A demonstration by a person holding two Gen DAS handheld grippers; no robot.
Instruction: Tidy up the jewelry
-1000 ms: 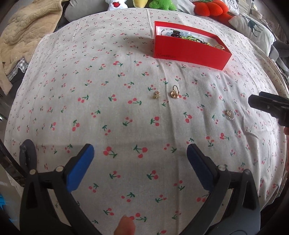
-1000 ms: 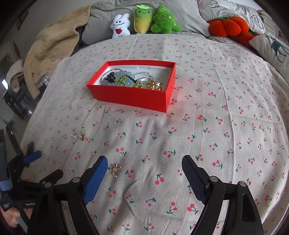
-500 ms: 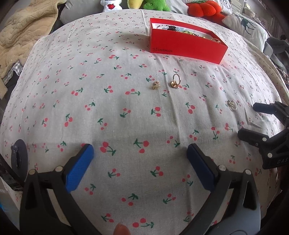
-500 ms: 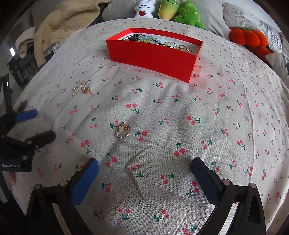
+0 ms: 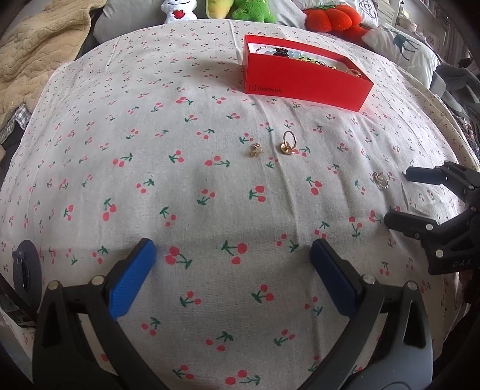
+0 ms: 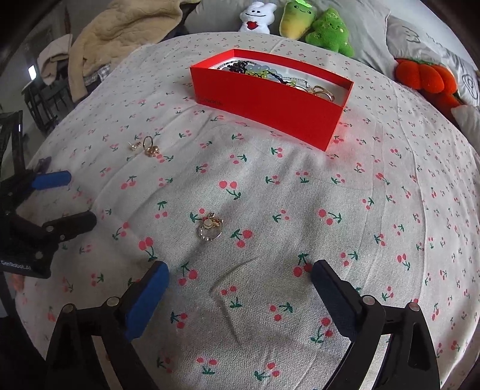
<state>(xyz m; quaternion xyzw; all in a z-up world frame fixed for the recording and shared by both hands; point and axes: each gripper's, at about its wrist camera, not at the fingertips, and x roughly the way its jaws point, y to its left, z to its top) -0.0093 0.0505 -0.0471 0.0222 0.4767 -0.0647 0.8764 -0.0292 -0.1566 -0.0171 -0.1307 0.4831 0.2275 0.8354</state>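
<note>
A red box (image 5: 303, 82) (image 6: 270, 99) holding beads and rings sits at the far side of the cherry-print cloth. A gold ring (image 5: 288, 144) (image 6: 149, 146) and a small gold earring (image 5: 255, 150) (image 6: 134, 146) lie loose in front of it. A pearl-set ring (image 6: 210, 228) (image 5: 380, 180) lies just ahead of my right gripper (image 6: 238, 288), which is open and empty. My left gripper (image 5: 232, 270) is open and empty, low over the cloth, well short of the gold ring. Each gripper shows at the edge of the other's view.
Plush toys (image 6: 297, 21) and an orange plush (image 6: 423, 75) line the pillows behind the box. A beige blanket (image 5: 36, 51) is heaped at the far left. The bed edge drops off at the left and right.
Both grippers have dropped lower and moved forward over the cloth. The pearl-set ring now lies centred ahead of my right gripper. Both jaws stay open.
</note>
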